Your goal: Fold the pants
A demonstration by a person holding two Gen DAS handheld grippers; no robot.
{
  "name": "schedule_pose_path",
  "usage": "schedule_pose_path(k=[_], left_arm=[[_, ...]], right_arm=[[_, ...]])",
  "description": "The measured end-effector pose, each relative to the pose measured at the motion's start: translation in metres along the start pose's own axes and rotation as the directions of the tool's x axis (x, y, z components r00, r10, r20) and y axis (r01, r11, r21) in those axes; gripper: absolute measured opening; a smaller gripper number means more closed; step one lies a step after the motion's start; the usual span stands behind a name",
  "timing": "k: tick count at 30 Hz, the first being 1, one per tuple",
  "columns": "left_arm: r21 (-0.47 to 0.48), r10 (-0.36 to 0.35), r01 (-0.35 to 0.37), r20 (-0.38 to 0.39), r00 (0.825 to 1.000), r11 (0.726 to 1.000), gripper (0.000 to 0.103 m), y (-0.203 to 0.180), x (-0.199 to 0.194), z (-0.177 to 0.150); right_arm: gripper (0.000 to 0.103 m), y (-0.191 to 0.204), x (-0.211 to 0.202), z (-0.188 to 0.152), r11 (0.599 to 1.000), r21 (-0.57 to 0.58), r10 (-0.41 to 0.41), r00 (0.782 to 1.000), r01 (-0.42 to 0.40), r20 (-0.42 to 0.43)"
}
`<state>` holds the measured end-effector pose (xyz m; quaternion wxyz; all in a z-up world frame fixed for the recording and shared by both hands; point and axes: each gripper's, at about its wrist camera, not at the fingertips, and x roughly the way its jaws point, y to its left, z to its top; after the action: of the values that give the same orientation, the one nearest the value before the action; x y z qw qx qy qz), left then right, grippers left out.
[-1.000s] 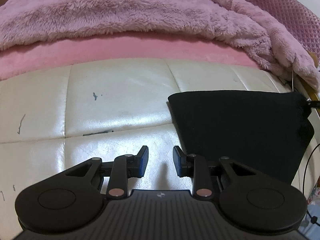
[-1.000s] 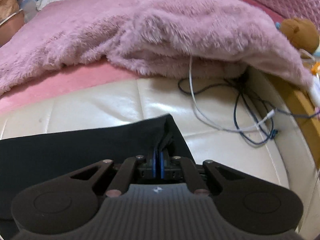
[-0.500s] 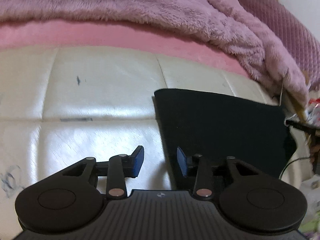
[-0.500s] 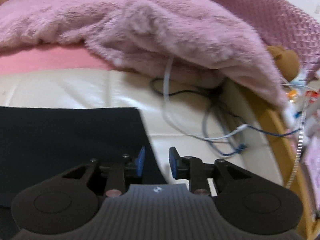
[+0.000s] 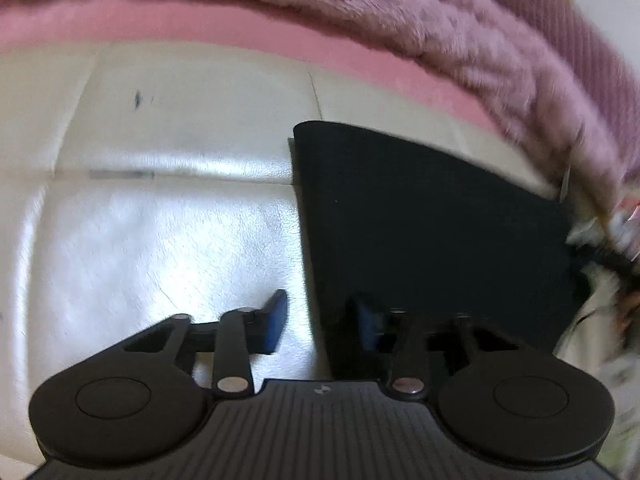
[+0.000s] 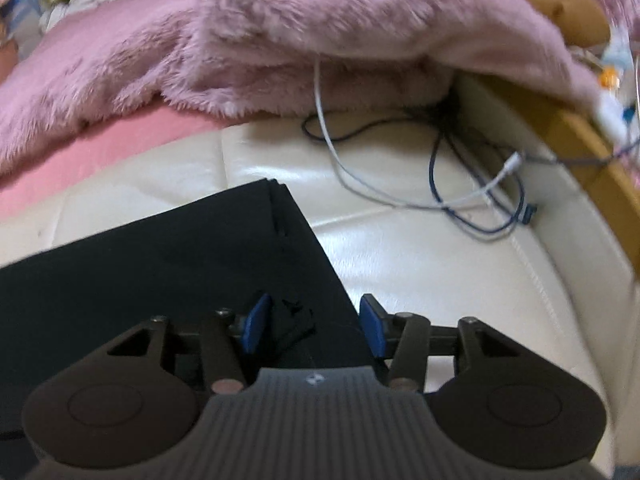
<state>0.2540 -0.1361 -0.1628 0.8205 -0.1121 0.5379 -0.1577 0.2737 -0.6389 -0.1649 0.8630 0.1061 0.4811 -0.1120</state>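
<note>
The black pants (image 5: 432,216) lie folded flat in a compact rectangle on the cream leather surface (image 5: 168,208). In the left wrist view my left gripper (image 5: 320,320) is open, its jaws straddling the left edge of the pants. In the right wrist view the pants (image 6: 160,264) fill the lower left, and my right gripper (image 6: 314,326) is open over their near right corner, where a small fabric tab sticks up between the jaws. Neither gripper holds anything.
A fluffy pink blanket (image 6: 280,36) is heaped along the far side over a pink sheet (image 5: 200,28). White and dark blue cables (image 6: 460,192) lie right of the pants. A wooden rail (image 6: 580,148) and a brown plush toy (image 6: 568,16) are at the far right.
My right gripper let go of the pants' corner and opened wide. My left gripper opened wider and shifted right until it straddles the pants' left edge.
</note>
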Motion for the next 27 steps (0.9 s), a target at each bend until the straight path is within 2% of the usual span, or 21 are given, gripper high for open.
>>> schedule_pose_path(k=[1, 2, 5, 9, 13, 17, 21, 27], left_arm=[[0.042, 0.029, -0.029, -0.002, 1.0, 0.999, 0.019, -0.01, -0.001, 0.0], [0.064, 0.041, -0.04, -0.013, 0.999, 0.997, 0.012, -0.019, 0.0, 0.001], [0.073, 0.11, -0.108, -0.026, 0.994, 0.991, 0.008, -0.034, -0.001, 0.003], [0.063, 0.123, -0.119, -0.052, 0.991, 0.991, 0.007, -0.024, -0.005, 0.001], [0.051, 0.138, -0.134, -0.08, 0.987, 0.99, 0.007, 0.007, -0.02, -0.003], [0.038, 0.164, -0.161, -0.107, 0.981, 0.986, 0.007, 0.055, -0.045, -0.011], [0.024, 0.208, -0.207, -0.116, 0.971, 0.978, 0.007, 0.105, -0.072, -0.019], [0.018, 0.321, -0.321, -0.11, 0.941, 0.947, 0.007, 0.165, -0.103, -0.025]], right_arm=[[0.047, -0.003, 0.001, 0.0, 1.0, 0.022, 0.011, 1.0, -0.011, -0.004], [0.047, -0.008, 0.003, -0.001, 0.998, 0.058, 0.027, 1.0, -0.026, -0.013], [0.048, -0.013, 0.005, 0.0, 0.993, 0.109, 0.052, 0.998, -0.048, -0.027], [0.043, -0.006, 0.002, 0.0, 0.993, 0.107, 0.045, 0.998, -0.04, -0.046], [0.041, 0.01, -0.007, -0.008, 0.991, 0.113, 0.081, 0.995, -0.073, -0.064], [0.039, 0.059, -0.018, -0.031, 0.994, 0.031, 0.107, 0.991, -0.105, -0.08], [0.039, 0.112, -0.03, -0.064, 0.986, 0.023, 0.164, 0.983, -0.163, -0.084], [0.037, 0.188, -0.049, -0.107, 0.978, 0.019, 0.208, 0.973, -0.207, -0.097]])
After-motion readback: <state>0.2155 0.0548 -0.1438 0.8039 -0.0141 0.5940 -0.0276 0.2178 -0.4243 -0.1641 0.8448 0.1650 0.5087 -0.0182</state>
